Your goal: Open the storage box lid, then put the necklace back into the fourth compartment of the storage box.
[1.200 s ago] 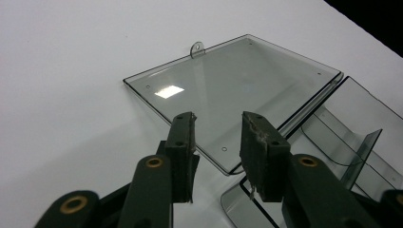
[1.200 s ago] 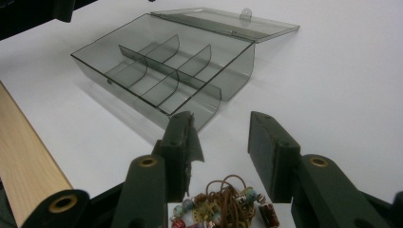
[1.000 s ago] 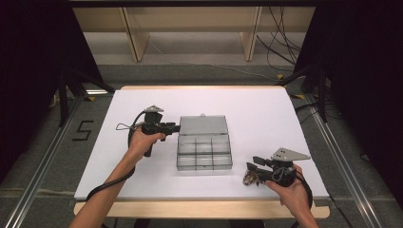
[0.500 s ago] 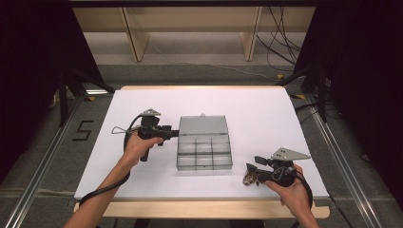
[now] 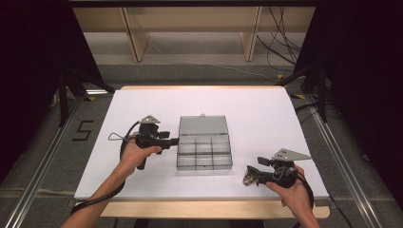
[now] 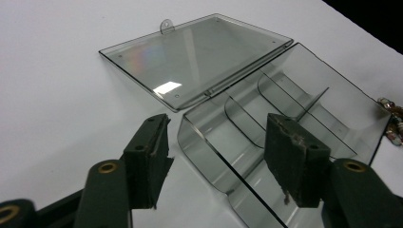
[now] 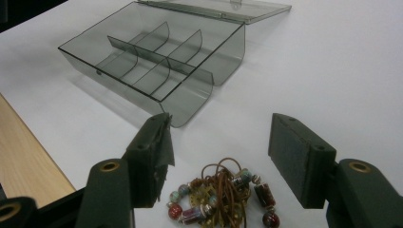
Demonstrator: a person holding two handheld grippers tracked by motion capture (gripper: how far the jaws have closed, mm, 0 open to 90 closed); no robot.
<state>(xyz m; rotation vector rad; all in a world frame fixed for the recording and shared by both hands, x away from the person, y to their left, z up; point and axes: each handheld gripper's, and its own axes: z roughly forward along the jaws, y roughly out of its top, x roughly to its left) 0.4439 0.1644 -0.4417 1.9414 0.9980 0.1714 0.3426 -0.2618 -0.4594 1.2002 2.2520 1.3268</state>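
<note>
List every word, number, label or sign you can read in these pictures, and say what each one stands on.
"5": a dark numeral marked on the grey floor left of the white table, in the high view.

No other readable text: the clear plastic divided box, its open lid and the beaded cord bracelet carry no print that can be made out.
</note>
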